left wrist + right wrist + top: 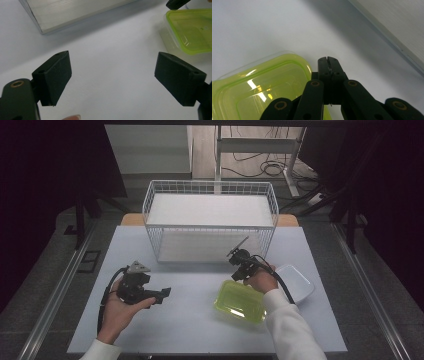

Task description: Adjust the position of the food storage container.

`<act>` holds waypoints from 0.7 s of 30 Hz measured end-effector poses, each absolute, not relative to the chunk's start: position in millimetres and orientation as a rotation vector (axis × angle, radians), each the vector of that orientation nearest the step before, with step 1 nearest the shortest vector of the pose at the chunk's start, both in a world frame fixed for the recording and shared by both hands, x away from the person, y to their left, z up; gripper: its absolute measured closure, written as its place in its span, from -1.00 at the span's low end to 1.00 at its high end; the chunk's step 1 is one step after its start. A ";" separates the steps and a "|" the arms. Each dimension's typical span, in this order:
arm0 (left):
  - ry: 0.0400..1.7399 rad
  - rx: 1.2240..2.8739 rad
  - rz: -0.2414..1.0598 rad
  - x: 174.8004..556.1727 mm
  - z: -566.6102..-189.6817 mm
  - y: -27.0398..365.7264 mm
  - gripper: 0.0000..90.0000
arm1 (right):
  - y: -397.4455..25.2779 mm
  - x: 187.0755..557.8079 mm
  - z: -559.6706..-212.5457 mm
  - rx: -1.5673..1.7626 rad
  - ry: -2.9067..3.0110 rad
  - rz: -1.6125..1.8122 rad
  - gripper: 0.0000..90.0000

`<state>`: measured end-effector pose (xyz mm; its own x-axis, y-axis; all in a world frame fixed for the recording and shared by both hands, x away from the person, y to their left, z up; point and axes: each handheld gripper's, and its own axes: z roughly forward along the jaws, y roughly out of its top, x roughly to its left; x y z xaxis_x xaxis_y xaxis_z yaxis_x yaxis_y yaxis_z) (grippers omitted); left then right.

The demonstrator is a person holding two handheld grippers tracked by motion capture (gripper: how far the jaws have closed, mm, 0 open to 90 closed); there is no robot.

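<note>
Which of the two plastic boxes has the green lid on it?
The box nearer the middle of the table, just beside the right gripper, has the green lid. The white box behind it is open.

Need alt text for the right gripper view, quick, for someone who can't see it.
The right gripper, jaws pressed shut on nothing, hangs over the white table beside a clear container with a yellow-green lid. A wire basket's base crosses the upper right.

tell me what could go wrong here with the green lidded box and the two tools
1. The right tool is shut, beside the green-lidded box, gripping nothing; a push could slide the light box across the table.
2. The white container sits close behind the box and might get bumped.
3. The left tool is open, well short of the box, so it can't steady it.
</note>
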<state>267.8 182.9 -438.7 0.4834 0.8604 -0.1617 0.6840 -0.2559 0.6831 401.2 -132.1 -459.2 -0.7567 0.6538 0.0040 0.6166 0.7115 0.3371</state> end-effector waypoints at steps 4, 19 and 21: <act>1.274 2.025 0.317 267.9 -439.7 180.9 -0.69 | -126.9 397.5 -459.7 1.018 2.816 0.485 0.97; 1.277 2.045 0.303 268.9 -444.5 179.0 -0.70 | -106.3 380.7 -466.9 0.919 2.885 0.495 0.97; 1.280 2.045 0.302 269.3 -445.3 179.1 -0.70 | -107.7 378.7 -463.9 0.917 2.875 0.512 0.97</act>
<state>269.3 179.1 -445.3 0.4858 0.8594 -0.1598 0.6973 -0.2708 0.6636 378.7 -107.7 -463.9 -0.8176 0.5753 0.0245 0.5483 0.7649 0.3381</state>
